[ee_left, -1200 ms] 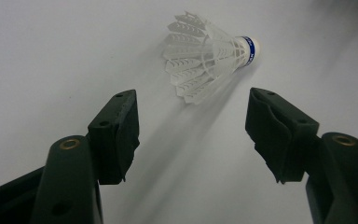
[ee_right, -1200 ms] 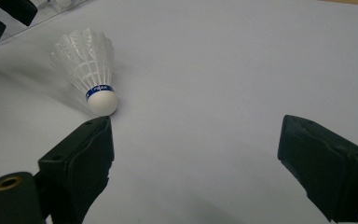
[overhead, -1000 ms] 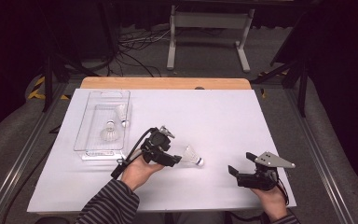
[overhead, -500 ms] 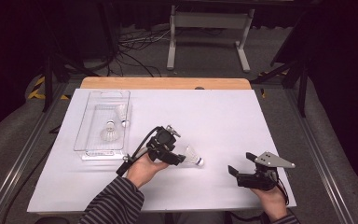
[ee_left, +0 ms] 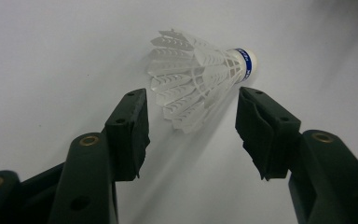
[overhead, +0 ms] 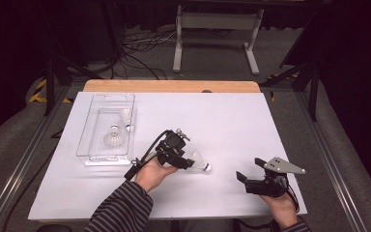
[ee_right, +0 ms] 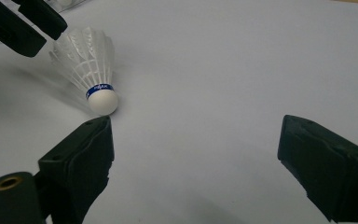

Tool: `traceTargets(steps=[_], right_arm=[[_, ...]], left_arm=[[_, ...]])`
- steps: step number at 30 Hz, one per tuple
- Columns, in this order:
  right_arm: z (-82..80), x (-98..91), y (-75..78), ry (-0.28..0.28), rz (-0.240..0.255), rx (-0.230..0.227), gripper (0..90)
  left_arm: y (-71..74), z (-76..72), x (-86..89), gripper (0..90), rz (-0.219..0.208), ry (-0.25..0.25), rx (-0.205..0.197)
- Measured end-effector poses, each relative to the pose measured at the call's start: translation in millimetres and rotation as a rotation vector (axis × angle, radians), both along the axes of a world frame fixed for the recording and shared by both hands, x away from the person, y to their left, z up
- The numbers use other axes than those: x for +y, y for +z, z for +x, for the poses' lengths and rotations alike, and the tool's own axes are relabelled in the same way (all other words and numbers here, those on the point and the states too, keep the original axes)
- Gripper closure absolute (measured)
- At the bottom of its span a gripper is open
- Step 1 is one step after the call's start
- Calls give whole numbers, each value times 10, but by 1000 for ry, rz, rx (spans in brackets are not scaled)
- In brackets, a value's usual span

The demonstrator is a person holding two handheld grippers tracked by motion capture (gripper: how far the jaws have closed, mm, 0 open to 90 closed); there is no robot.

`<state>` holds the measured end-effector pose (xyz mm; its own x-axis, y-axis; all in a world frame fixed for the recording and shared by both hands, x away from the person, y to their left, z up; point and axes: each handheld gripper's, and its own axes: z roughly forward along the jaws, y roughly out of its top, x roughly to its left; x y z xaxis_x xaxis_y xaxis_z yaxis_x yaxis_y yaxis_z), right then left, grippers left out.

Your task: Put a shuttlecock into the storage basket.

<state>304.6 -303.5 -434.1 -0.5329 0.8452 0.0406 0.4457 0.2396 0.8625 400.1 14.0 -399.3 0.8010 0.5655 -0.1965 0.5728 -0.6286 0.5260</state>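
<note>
We have a white shuttlecock [overhead: 200,163] lying on its side on the white table [overhead: 232,121], just below the centre of the high view, with its cork tip pointing toward the lower right. Our left gripper [overhead: 178,155] sits over its feathered skirt. In the left gripper view the jaws have just been closing, yet they remain spread, one on each side of the feathers [ee_left: 186,88] without pressing them. Our right gripper [overhead: 263,183] rests well apart at the lower right, jaws wide and empty.

Toward the upper left of the high view stands a clear tray [overhead: 88,153] with two more shuttlecocks [overhead: 115,137] inside, probably where this one belongs.

We judge the shuttlecock to be very light and easily nudged or rolled on the smooth sheet. The feathers look thin, springy and fragile, so a hard squeeze could bend or crush them. The cork [ee_right: 102,101] with its blue band is the firm part. We would take hold low on the skirt near that band, gently, though how stiff the skirt is we cannot quite tell from here.
</note>
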Motion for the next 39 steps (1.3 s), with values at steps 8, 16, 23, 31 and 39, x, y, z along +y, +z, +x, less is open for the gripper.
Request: traceTargets(steps=[8,16,23,31,39], right_arm=[[-1,-3,1,1,1,1,110],[-1,-2,1,2,1,1,110],[0,-1,0,2,0,0,110],[0,0,0,2,0,0,110],[0,1,-1,3,-1,0,110]], left_arm=[[-35,37,-64,504,-7,-10,28],[-70,52,-86,589,-6,-21,48],[-94,62,-98,658,9,-29,53],[-113,61,-124,730,20,-47,49],[-116,61,-131,795,27,-54,45]])
